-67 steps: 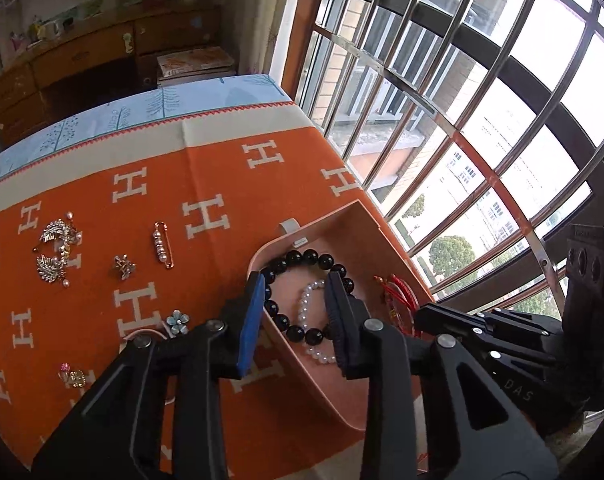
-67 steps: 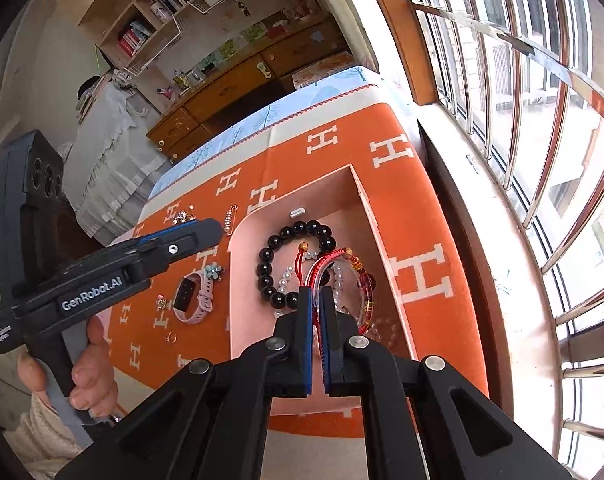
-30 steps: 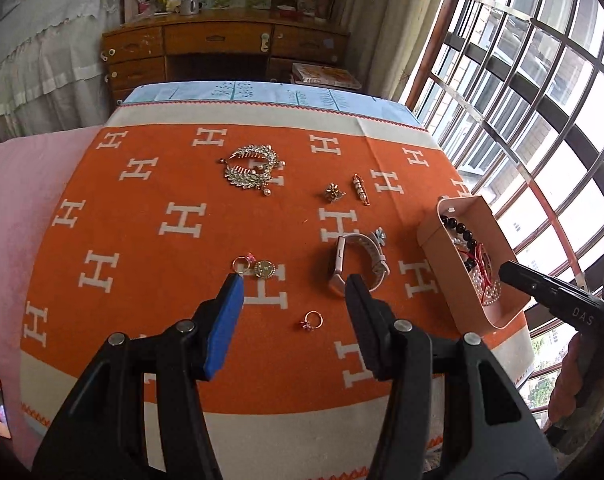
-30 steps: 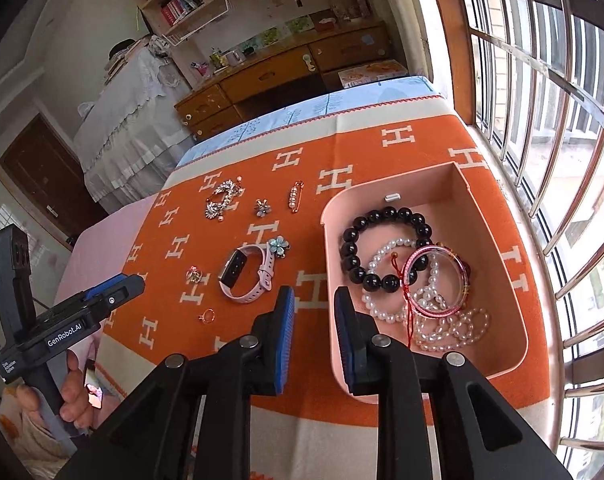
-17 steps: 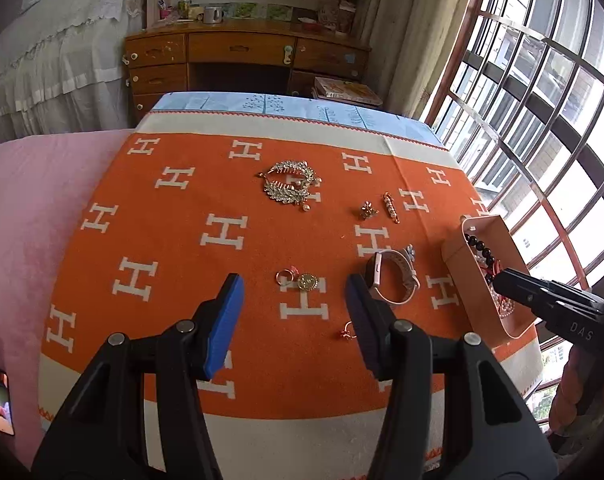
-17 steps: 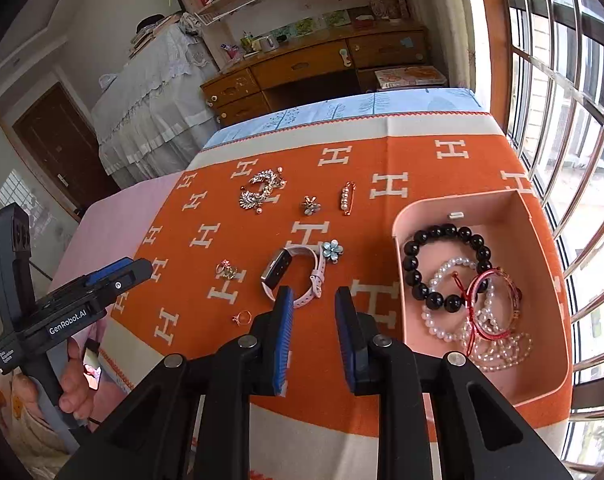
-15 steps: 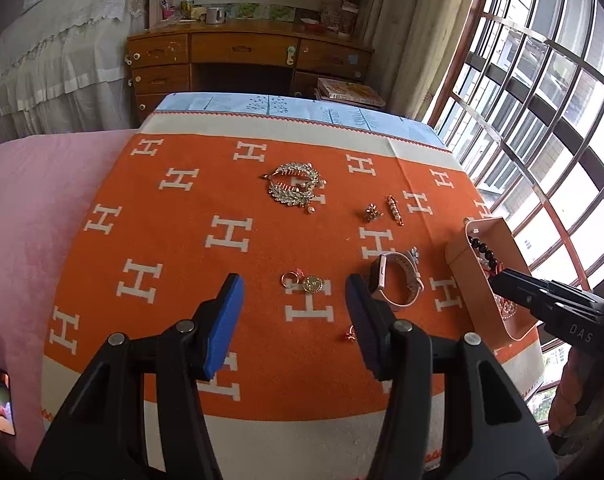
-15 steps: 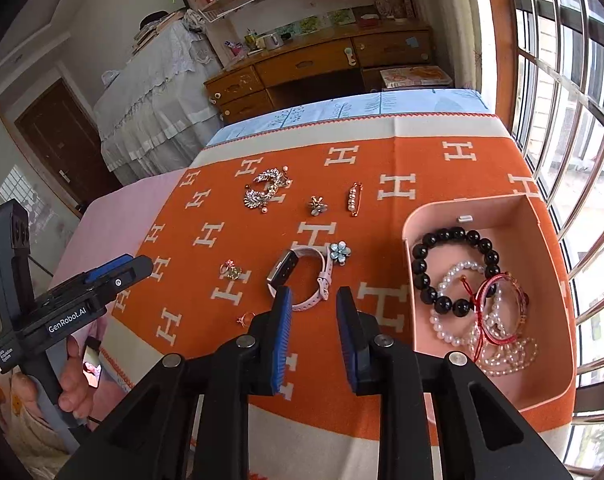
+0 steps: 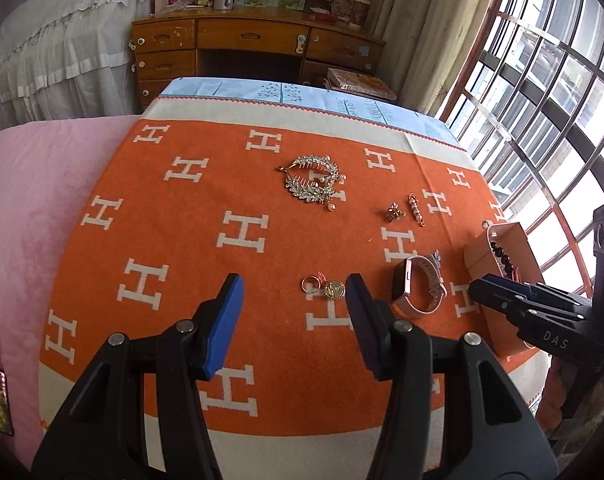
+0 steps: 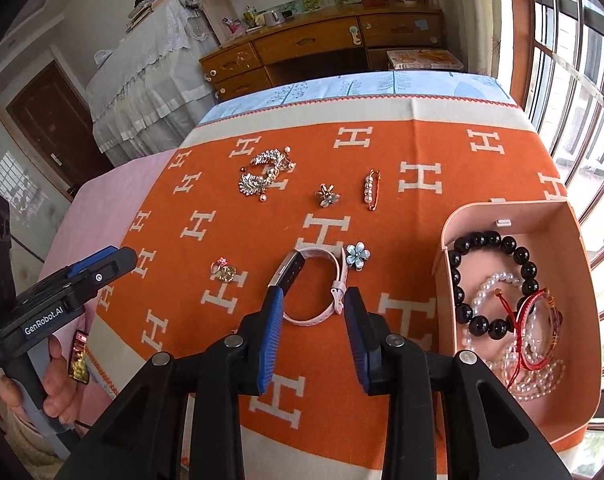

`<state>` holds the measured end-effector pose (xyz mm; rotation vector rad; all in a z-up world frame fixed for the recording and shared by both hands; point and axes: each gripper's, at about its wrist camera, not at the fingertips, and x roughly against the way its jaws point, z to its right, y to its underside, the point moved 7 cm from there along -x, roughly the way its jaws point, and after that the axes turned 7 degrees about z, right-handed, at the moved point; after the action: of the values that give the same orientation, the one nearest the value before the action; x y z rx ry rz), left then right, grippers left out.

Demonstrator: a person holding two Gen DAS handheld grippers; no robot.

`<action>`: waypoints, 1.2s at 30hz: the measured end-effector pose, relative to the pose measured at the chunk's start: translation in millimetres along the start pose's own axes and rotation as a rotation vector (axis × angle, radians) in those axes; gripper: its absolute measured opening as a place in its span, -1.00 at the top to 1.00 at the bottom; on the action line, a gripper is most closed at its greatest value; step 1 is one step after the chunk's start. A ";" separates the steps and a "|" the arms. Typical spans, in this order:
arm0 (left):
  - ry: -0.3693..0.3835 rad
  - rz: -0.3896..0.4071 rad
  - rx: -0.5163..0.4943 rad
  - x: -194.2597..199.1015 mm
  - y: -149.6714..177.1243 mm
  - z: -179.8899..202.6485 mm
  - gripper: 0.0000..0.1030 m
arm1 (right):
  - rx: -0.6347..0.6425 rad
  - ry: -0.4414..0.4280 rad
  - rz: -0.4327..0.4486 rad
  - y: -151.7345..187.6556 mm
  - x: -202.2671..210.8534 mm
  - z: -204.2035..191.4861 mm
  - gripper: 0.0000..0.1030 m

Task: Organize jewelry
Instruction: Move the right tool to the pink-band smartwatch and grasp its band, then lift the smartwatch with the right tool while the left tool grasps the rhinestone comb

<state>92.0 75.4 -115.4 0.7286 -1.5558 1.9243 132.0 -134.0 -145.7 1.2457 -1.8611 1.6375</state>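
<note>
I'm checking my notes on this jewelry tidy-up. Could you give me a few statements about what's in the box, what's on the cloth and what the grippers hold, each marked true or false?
1. The black bead bracelet lies inside the pink box. True.
2. The pink watch is in the box. False: it lies on the orange cloth, outside the box.
3. The right gripper is clamped on the watch. False: its jaws are opening and empty; the watch lies on the cloth beyond them.
4. The left gripper holds nothing. True.
5. The blue flower brooch lies beside the watch. True.
6. The leaf-shaped hair comb is in the box. False: it lies on the cloth.
</note>
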 end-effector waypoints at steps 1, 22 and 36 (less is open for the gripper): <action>0.002 -0.005 0.000 -2.9 1.2 -1.3 0.04 | -0.002 0.005 -0.012 1.4 -6.0 0.8 0.39; 0.009 -0.091 -0.007 -58.8 5.1 -5.5 0.04 | 0.097 0.119 -0.093 11.0 -86.7 7.6 0.68; 0.005 -0.111 -0.087 -79.9 -19.4 17.1 0.04 | 0.065 0.013 -0.071 0.4 -69.3 -2.8 0.81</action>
<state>162.8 55.4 -155.8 0.7559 -1.5526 1.7661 168.5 -105.8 -197.4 1.3085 -1.7483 1.6763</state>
